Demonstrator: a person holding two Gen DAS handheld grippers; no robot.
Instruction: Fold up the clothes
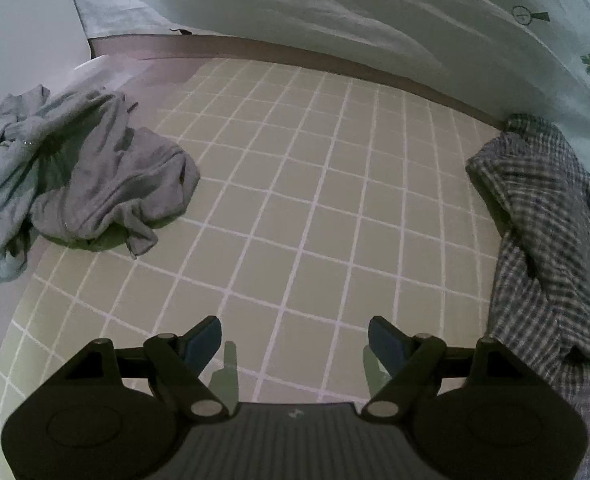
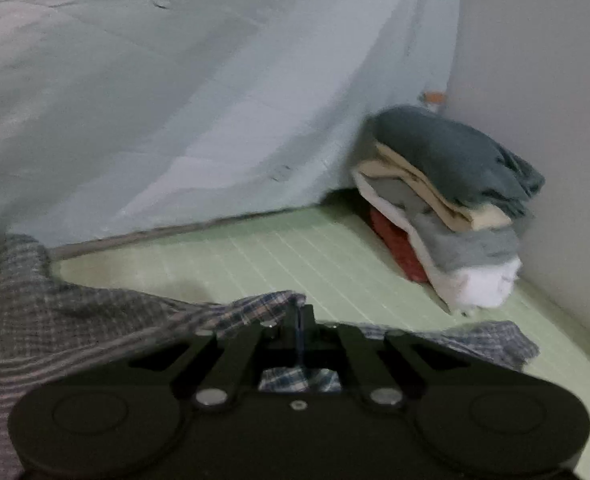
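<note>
A blue-and-white plaid shirt (image 2: 75, 320) lies spread on the green checked mat (image 2: 295, 252). My right gripper (image 2: 300, 316) is shut on an edge of this shirt and lifts a fold of it. The same plaid shirt (image 1: 551, 232) shows at the right edge of the left wrist view. My left gripper (image 1: 295, 344) is open and empty, low over the bare green mat (image 1: 295, 200), to the left of the shirt. A crumpled grey garment (image 1: 95, 176) lies at the mat's left side.
A stack of folded clothes (image 2: 447, 204) stands at the back right against a white wall (image 2: 543, 80). A pale blue quilt (image 1: 355, 12) rises along the mat's far edge; it also shows in the right wrist view (image 2: 175, 112).
</note>
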